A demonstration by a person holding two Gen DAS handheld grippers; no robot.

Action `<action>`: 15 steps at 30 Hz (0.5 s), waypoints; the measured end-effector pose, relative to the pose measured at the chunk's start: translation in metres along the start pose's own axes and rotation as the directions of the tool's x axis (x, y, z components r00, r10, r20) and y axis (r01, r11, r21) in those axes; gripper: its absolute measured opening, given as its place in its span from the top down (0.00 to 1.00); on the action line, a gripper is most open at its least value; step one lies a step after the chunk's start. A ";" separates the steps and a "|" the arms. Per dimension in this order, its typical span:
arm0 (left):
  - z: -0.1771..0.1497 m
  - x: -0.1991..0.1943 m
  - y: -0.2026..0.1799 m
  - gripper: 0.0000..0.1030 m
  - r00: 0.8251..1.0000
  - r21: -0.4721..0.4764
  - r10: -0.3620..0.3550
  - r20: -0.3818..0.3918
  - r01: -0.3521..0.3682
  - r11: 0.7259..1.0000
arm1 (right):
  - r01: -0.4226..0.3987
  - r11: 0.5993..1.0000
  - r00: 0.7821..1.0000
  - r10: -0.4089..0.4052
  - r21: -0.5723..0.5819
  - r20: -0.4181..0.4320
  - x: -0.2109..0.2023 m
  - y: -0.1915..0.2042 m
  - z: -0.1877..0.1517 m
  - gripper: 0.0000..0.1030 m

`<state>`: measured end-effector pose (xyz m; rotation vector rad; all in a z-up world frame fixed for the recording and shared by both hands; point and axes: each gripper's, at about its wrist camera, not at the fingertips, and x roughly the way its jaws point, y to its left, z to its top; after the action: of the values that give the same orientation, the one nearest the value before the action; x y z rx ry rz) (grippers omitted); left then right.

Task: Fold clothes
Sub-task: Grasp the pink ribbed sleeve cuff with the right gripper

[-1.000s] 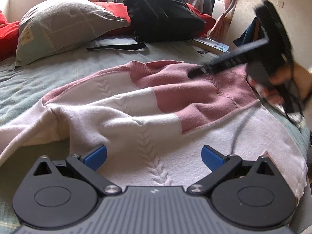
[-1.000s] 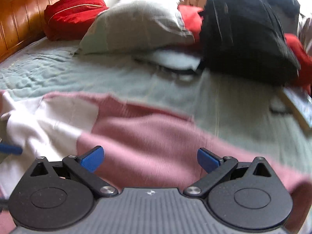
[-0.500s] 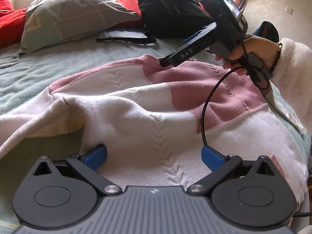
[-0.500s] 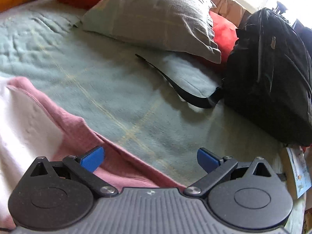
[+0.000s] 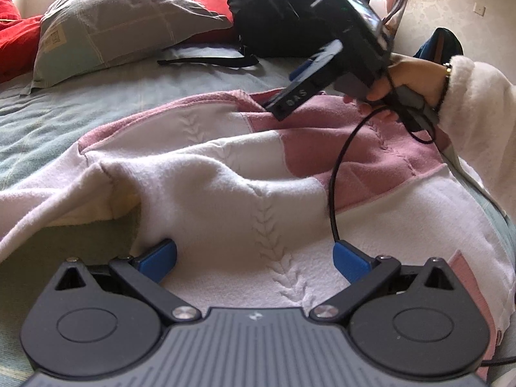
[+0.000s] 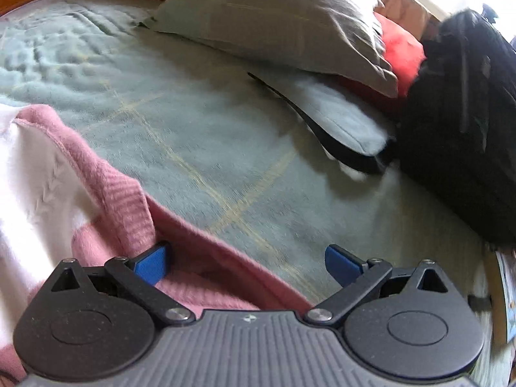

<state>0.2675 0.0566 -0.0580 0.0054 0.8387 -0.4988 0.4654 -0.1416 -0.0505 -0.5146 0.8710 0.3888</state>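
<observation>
A pink and white knitted sweater [image 5: 245,174] lies spread on the green bed cover [image 5: 48,119]. My left gripper [image 5: 254,258] is open low over its white hem, the blue pads on either side of the cable-knit stitch. In the left wrist view my right gripper [image 5: 283,96], held by a hand in a white fluffy sleeve, reaches down to the sweater's far pink edge. In the right wrist view the right gripper [image 6: 246,262] is open, with the ribbed pink edge [image 6: 125,206] of the sweater beside its left pad.
A grey pillow [image 5: 122,22] and red pillows [image 5: 13,45] lie at the head of the bed. A black backpack [image 5: 280,9] with a loose strap [image 5: 206,61] sits at the far right. A booklet [image 6: 506,293] lies at the bed's right edge.
My right gripper has swung from over the pink part down to the sweater's far pink edge. The left gripper has moved a little closer over the white hem.
</observation>
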 end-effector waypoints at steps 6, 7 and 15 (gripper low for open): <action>-0.001 0.001 0.000 0.01 1.000 -0.003 -0.003 -0.001 0.003 1.000 | 0.068 0.998 0.997 -0.068 0.007 0.046 0.007 -0.001 0.010 0.02; -0.001 0.001 0.000 0.01 1.000 -0.003 -0.003 -0.001 0.003 1.000 | 0.102 0.994 0.993 -0.104 0.027 0.056 0.008 -0.004 0.013 0.04; -0.002 0.002 0.001 0.01 1.000 -0.008 -0.007 0.000 0.007 1.000 | 0.008 0.979 0.993 -0.032 0.203 0.112 -0.001 -0.038 0.016 0.08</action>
<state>0.2672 0.0571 -0.0608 -0.0049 0.8409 -0.5019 0.4940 -0.1631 -0.0307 -0.3101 0.7833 0.3044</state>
